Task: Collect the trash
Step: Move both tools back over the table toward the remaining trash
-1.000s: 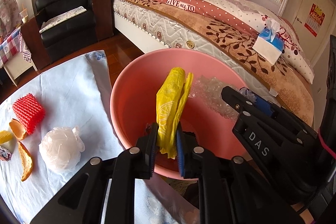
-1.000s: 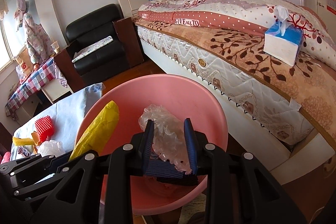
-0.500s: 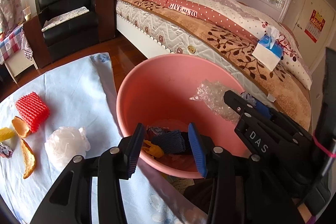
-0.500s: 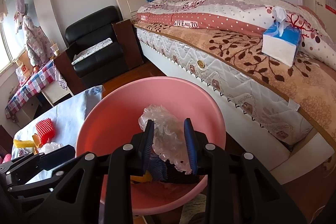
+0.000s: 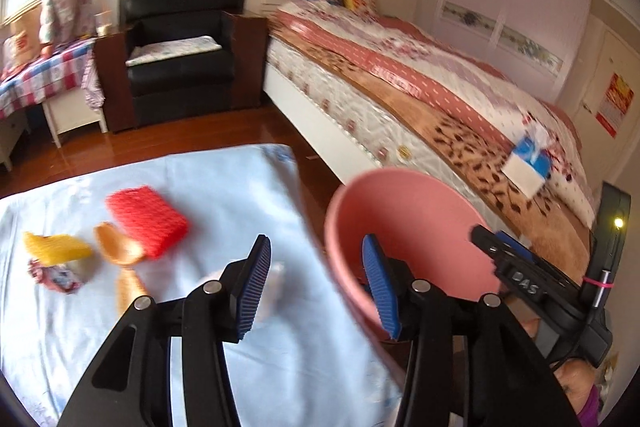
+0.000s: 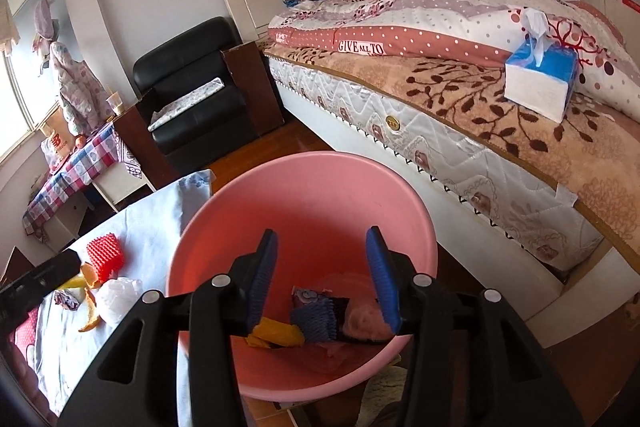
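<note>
A pink bin [image 6: 304, 195] stands beside the table; it also shows in the left wrist view [image 5: 404, 211]. In it lie a yellow wrapper [image 6: 276, 334], a blue foam net [image 6: 316, 319] and clear plastic [image 6: 364, 321]. My right gripper [image 6: 322, 279] is open and empty above the bin. My left gripper [image 5: 318, 291] is open and empty over the table's right edge. On the light blue cloth [image 5: 200, 187] lie a red foam net [image 5: 146, 221], orange peel [image 5: 118, 251], a yellow piece [image 5: 56, 247], a crumpled wrapper [image 5: 54, 275] and a white plastic ball [image 6: 118, 297].
A bed [image 6: 480, 131] with a tissue box [image 6: 540, 79] runs along the right. A black armchair [image 5: 180, 55] and a checkered side table [image 5: 36, 79] stand at the back. Wooden floor lies between.
My left gripper dropped the yellow wrapper into the bin, opened and swung left toward the table. My right gripper opened and the clear plastic fell into the bin.
</note>
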`<state>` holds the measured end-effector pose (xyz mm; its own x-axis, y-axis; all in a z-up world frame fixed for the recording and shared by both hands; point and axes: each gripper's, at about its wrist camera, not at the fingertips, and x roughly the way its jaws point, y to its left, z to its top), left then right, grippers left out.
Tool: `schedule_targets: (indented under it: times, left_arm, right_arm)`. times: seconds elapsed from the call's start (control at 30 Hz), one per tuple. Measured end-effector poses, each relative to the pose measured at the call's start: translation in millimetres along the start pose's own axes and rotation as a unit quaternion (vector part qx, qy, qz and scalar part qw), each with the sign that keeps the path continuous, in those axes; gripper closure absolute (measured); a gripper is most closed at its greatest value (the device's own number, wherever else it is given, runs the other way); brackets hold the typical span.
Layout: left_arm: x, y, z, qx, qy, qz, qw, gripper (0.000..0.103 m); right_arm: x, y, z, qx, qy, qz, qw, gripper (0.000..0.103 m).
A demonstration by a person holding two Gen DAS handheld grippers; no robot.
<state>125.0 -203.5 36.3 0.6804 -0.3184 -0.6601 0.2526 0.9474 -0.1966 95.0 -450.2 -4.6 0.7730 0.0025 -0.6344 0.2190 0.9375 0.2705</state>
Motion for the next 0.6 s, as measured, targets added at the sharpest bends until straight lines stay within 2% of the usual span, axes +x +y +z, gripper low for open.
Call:
schedule_targets:
  times: [0.27,0.6]
  left_arm:
    - [-44,70,-5,-0.057,-0.032,0.041,0.9970,0.056]
    - [-99,132,-27,-0.085,-0.065,0.088,0.9903,0.056]
  right_arm:
    - [-19,30,-5,-0.022,-0.010,0.015,1.000,0.056]
    - [-34,74,-19,-0.054,0.003,0.046,0.998,0.056]
